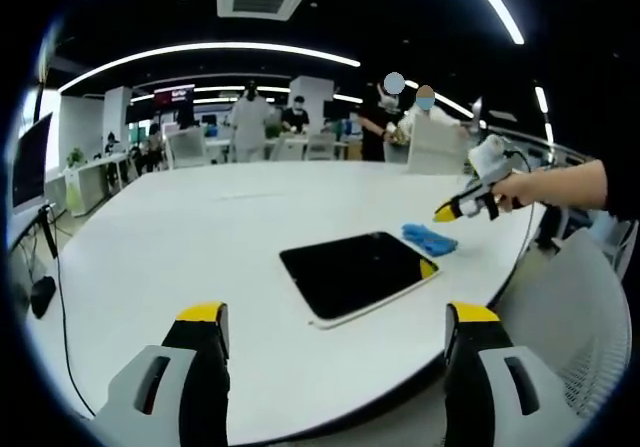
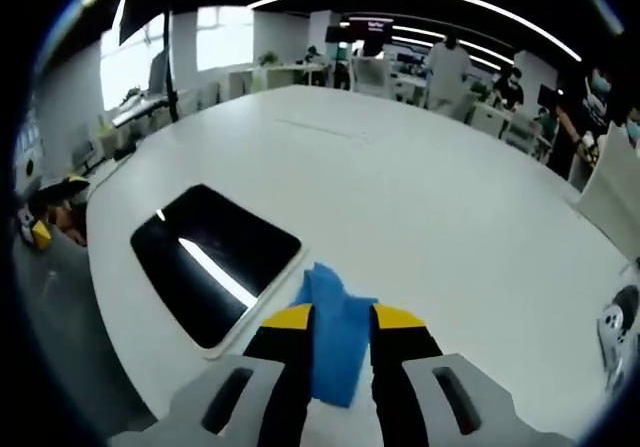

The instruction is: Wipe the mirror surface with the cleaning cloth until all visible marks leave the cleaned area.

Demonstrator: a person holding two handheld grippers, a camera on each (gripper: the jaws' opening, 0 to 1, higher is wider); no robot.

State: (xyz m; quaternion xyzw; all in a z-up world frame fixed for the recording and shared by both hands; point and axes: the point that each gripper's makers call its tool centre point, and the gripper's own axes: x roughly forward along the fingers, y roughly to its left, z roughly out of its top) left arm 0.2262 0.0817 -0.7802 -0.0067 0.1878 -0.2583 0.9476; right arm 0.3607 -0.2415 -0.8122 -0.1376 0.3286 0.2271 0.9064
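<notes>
Our right gripper (image 2: 331, 317) hangs with jaws part open around the cleaning cloth (image 2: 333, 339), not yet pinching it, and the mirror (image 2: 215, 259) lies just ahead to its left. We judge the cloth soft and light, best pinched at a raised fold. Our left gripper (image 1: 336, 319) waits wide open and empty, and any marks on the dark glass are too faint to make out.

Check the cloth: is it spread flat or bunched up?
Bunched. The blue cloth lies in a crumpled heap on the table beside the mirror, folds standing up, between the right gripper's jaws.
</notes>
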